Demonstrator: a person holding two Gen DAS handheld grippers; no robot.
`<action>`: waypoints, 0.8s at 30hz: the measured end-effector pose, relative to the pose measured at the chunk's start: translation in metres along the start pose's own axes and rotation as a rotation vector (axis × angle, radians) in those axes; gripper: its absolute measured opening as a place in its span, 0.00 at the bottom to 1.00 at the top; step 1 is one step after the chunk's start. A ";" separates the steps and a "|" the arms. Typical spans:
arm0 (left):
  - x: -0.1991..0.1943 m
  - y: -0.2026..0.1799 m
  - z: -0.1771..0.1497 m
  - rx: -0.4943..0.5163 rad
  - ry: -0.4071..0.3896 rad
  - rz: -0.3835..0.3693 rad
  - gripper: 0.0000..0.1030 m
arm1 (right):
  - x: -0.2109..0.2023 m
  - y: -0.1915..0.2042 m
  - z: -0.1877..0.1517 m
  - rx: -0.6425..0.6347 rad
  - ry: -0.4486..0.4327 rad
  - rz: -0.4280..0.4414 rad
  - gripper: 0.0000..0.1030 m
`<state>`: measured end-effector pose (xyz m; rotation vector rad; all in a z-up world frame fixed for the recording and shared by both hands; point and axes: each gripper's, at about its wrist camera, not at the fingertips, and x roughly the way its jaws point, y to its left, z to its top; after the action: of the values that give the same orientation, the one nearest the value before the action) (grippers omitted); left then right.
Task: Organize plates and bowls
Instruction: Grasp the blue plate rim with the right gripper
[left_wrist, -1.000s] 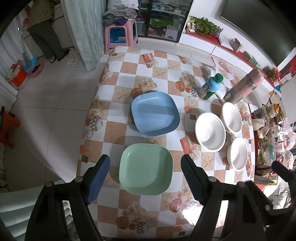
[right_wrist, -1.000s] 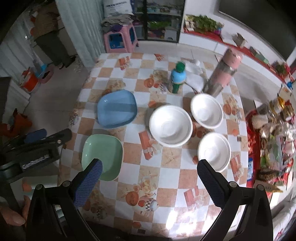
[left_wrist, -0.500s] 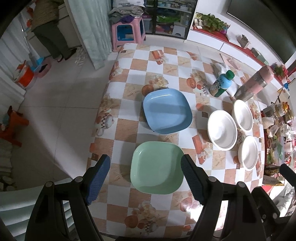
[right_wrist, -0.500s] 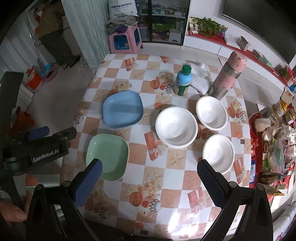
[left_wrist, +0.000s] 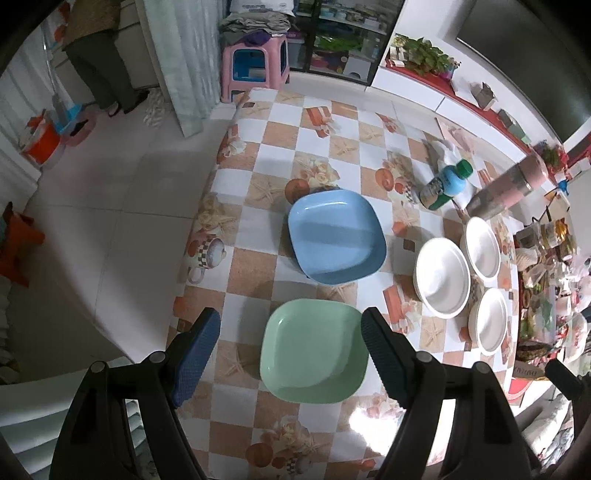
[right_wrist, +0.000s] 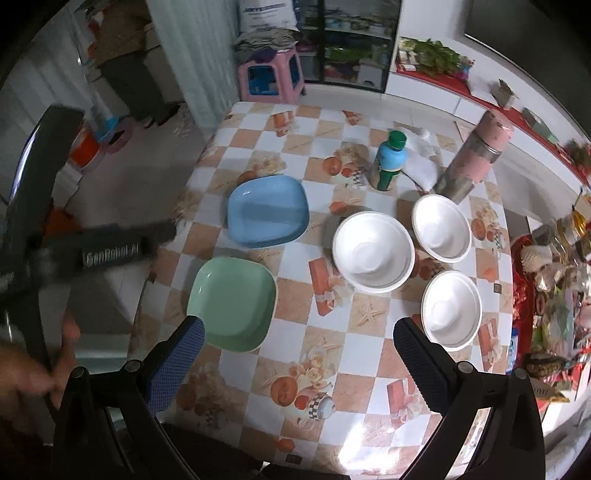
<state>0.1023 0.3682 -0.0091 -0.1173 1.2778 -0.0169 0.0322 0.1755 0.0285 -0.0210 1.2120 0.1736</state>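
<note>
Hovering high over the surface (left_wrist: 280, 155), the left tongs (left_wrist: 291, 354) stand wide and released with the green plate (left_wrist: 314, 350) framed between their pads but well below them, and the right tongs (right_wrist: 295, 363) also gape empty above bare checked cloth. The green plate lies near the front left edge, the blue plate (left_wrist: 336, 236) just behind it, and three white bowls (right_wrist: 373, 251) cluster to the right, the two rear ones seemingly rim to rim. Judging from this, the likeliest trouble is a shallow, smooth plate rim slipping from the pads or the plate skidding on the glossy cloth toward the near edge if one pad lands first. A careless swing could also knock the green-capped bottle (right_wrist: 389, 160) or the pink flask (right_wrist: 476, 155) standing just behind the bowls. From the right wrist view the left tool is a dark blur at the left, with part of a hand (right_wrist: 22, 373) cut off at the frame, so its true height above the plate is hard to judge. Whether the bowls are single or nested cannot be told, and glare washes out the front edge of the cloth.
</note>
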 end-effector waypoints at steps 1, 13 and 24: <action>0.002 0.002 0.002 -0.002 0.002 0.002 0.79 | -0.002 -0.003 0.000 0.013 -0.016 0.016 1.00; 0.048 0.006 0.036 -0.010 0.035 0.002 0.76 | 0.032 -0.041 0.076 0.074 -0.072 0.080 1.00; 0.125 0.004 0.052 -0.027 0.163 0.041 0.59 | 0.136 -0.038 0.124 -0.064 0.110 0.067 0.72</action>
<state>0.1878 0.3665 -0.1142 -0.1147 1.4437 0.0259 0.1994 0.1677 -0.0576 -0.0466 1.3174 0.2723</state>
